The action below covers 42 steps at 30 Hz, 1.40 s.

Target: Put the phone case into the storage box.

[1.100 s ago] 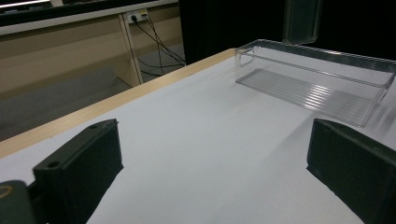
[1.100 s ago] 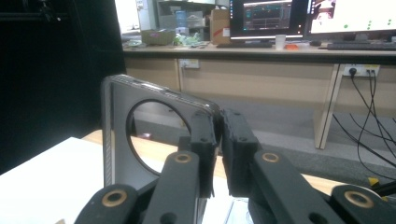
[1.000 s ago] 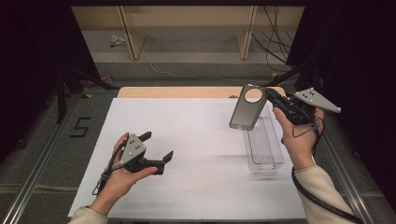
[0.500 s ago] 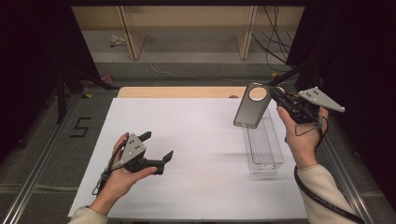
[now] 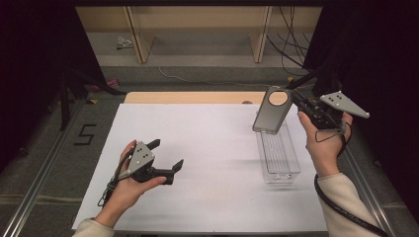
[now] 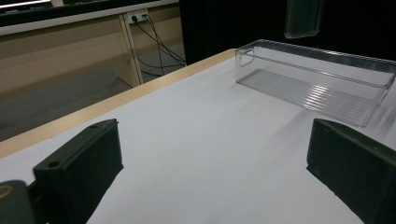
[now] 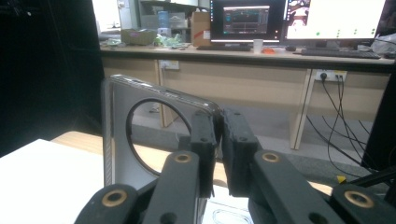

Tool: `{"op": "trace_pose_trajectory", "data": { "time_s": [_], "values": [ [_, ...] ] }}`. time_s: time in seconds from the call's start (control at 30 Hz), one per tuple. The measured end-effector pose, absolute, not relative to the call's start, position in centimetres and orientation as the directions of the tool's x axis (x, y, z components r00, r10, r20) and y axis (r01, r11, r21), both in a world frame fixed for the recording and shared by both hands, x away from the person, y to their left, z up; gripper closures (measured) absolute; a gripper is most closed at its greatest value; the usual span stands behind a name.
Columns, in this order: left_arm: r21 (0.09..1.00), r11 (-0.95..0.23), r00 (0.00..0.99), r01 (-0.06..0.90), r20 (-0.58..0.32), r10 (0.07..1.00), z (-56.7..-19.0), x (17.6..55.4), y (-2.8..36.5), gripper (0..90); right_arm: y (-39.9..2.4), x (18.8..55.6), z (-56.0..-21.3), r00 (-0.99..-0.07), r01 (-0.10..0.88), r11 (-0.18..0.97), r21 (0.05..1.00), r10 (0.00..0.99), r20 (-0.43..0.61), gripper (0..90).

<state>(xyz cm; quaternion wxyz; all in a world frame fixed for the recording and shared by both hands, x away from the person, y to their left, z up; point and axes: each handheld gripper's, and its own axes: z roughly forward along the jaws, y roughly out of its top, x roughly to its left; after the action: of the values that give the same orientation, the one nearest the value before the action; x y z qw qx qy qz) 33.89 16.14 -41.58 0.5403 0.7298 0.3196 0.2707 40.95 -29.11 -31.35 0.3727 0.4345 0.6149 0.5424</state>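
Note:
A grey, see-through phone case (image 5: 271, 112) with a round camera hole hangs in the air over the far end of a clear plastic tray (image 5: 291, 163). My right gripper (image 5: 295, 101) is shut on the case's top right edge. In the right gripper view the jaws (image 7: 219, 126) pinch the case (image 7: 116, 140) at its rim beside the hole. My left gripper (image 5: 166, 154) rests on the white table sheet at the left, open, with nothing between its jaws (image 6: 215, 140). The left gripper view shows the tray (image 6: 327, 53) ahead and the case's lower end (image 6: 303, 18) above it.
The white sheet (image 5: 212, 148) covers the table, with a wooden strip (image 5: 188, 97) along its far edge. Past the table stand a wooden desk frame (image 5: 197, 29) and cables (image 5: 291, 44). Dark curtains close in both sides.
My right gripper has drifted slightly to the right with the case, which stays over the tray's far end. The left gripper has not moved.

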Motion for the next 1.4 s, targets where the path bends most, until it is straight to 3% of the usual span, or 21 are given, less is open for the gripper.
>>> {"op": "trace_pose_trajectory", "data": {
  "time_s": [1.4],
  "values": [
    [0.960, -0.213, 0.652, 0.179, 0.047, 0.757, -41.8, 34.0, 16.0, 2.9, -30.7, 41.8, -31.4, -0.299, 0.119, 0.076, 0.990, 0.954, -0.037, 84.3]
  ]
}}
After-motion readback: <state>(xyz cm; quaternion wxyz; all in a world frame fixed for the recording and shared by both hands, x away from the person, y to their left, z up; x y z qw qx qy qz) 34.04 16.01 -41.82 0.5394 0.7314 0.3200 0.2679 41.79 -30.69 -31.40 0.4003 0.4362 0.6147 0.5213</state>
